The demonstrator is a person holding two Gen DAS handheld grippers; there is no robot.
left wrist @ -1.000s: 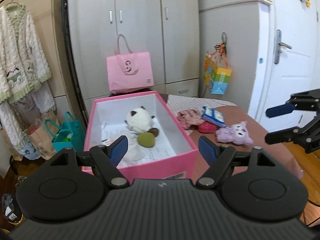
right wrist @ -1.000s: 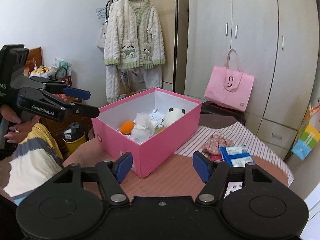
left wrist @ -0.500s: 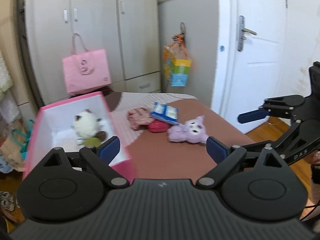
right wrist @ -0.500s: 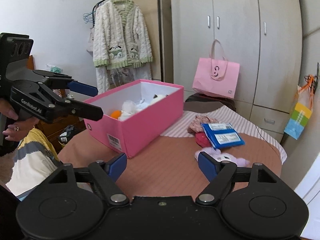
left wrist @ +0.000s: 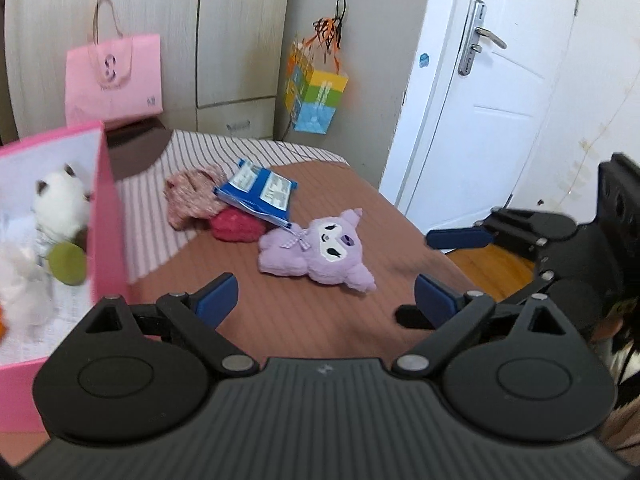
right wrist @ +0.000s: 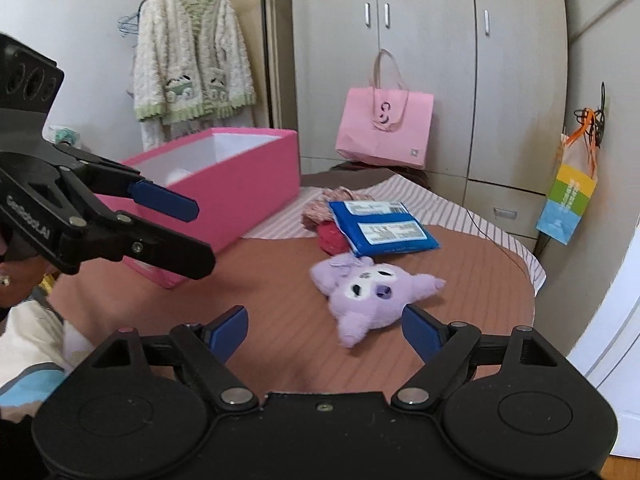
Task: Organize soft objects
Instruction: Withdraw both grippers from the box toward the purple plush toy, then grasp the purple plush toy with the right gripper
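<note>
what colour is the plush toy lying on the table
Light purple plush toy with a white face, clearest in the right wrist view.

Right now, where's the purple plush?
The purple plush lies on the brown table in both wrist views, outside the pink box, just in front of the blue packet and red item.

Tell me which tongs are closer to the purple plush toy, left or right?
Right. The right tongs sit open just short of the purple plush toy, one fingertip beside it. The left tongs, also open, hang slightly farther back.
</note>
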